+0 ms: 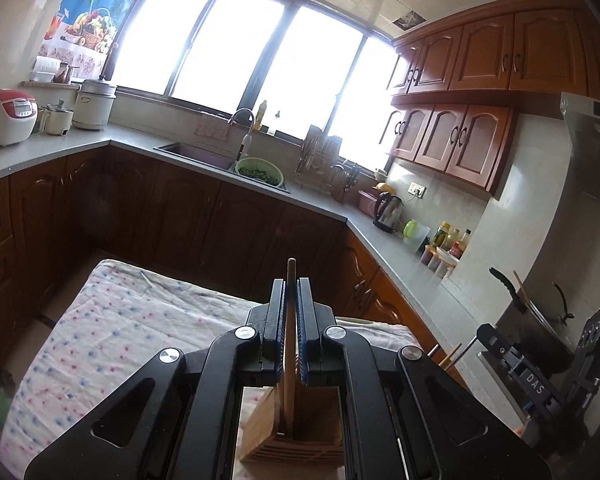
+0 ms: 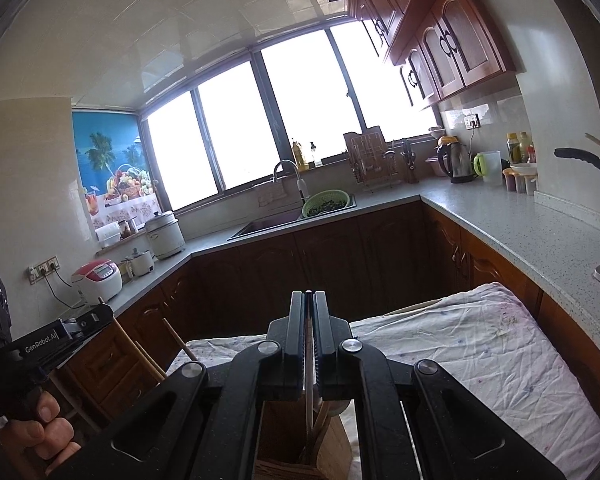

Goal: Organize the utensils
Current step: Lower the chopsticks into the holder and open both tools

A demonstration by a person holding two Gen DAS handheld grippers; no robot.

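Both our grippers hang right over the wooden utensil holder (image 1: 296,436) that stands on the dotted cloth (image 1: 112,320) covering the table. Our left gripper (image 1: 291,312) has its jaws pressed onto a wooden chopstick (image 1: 290,280); the stick stands upright, its lower end already down inside a compartment of the holder and its top poking above the fingertips. Our right gripper (image 2: 309,320) pinches a thin, pale, flat utensil (image 2: 309,400), whose lower end also reaches into the holder; we cannot tell what kind of utensil it is. From the right wrist view, other wooden sticks (image 2: 180,344) show beside our left hand (image 2: 40,428). We judge the task well underway: two pieces are partly seated but not yet released. Whether more utensils wait elsewhere, we cannot see.
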